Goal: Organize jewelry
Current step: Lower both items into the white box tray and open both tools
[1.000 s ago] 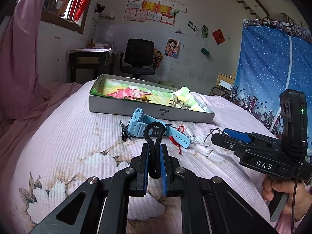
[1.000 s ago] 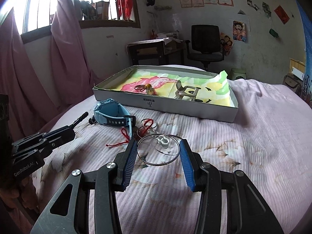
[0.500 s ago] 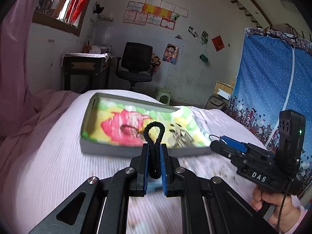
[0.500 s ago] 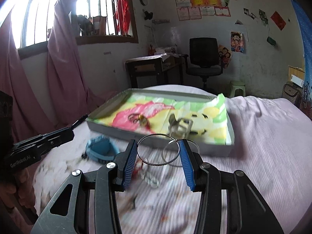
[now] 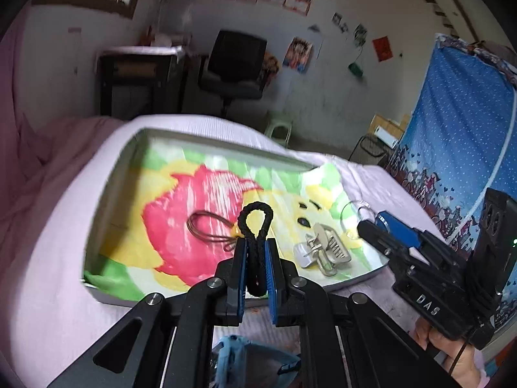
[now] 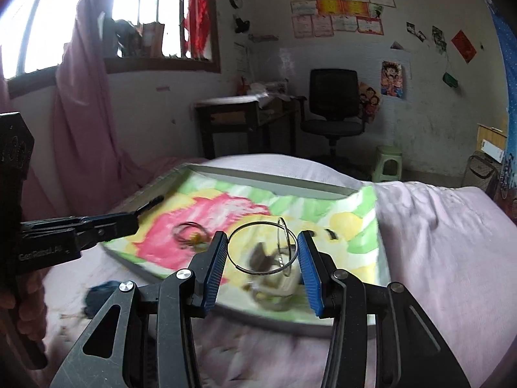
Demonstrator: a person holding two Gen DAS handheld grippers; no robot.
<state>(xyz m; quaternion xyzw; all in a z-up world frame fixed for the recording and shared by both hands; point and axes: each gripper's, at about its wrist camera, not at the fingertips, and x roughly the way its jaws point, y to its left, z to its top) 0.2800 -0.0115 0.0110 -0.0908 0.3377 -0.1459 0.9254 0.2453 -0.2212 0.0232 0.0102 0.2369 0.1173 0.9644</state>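
Your left gripper [image 5: 256,255] is pinched nearly shut, tilted downward. Your right gripper [image 6: 262,252] sits partway open, pads gripping, also angled down. Your right hand [image 5: 452,352] wraps its handle, low right.

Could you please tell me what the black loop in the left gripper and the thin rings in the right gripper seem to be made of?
The black braided loop, pinched in the left gripper, looks like woven cord: matte, with a knotted texture. The thin silver rings, clamped in the right gripper, look like polished metal wire, thin and glinting, though motion blur leaves that open.
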